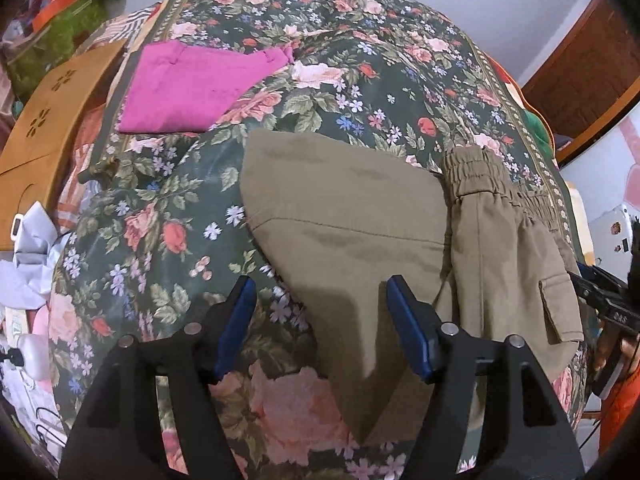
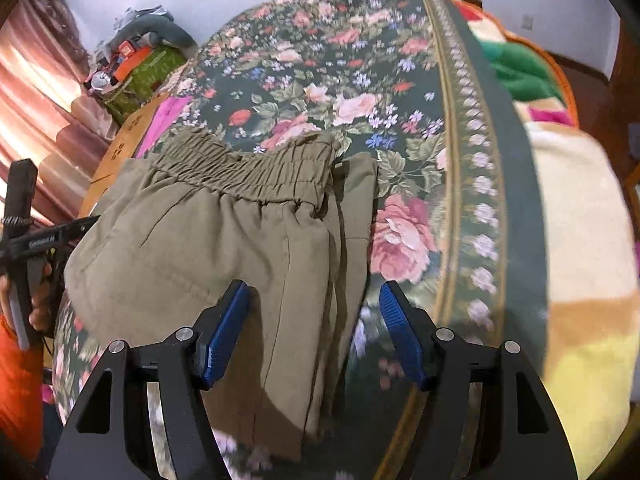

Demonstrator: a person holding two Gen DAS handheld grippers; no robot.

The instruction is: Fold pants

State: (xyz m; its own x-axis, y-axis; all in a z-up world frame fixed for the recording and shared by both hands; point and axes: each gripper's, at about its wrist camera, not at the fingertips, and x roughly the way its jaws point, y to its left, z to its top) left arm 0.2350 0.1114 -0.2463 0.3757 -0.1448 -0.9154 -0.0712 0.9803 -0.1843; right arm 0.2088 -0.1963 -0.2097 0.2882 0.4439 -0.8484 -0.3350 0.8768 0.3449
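A: Where are the pants?
B: The olive pants (image 1: 360,220) lie on the floral bedspread (image 1: 168,216), filling the middle and right of the left wrist view. A folded-over leg panel sits in the centre, and the elastic waistband (image 1: 476,172) is at the right, with a flap pocket (image 1: 558,304) lower right.

A: And from the other side?
B: In the right wrist view the pants (image 2: 208,248) take up the centre-left, waistband (image 2: 248,172) running across the middle.

A: The grippers?
B: The left gripper (image 1: 320,300) has its blue pads spread apart, holding nothing, with the leg panel's edge under the gap. The right gripper (image 2: 312,304) is also spread wide, the pants' folded edge below it.

A: Anything else around?
B: A folded magenta garment (image 1: 192,88) upper left on the bedspread, and a wooden board (image 1: 52,120) at the far left.
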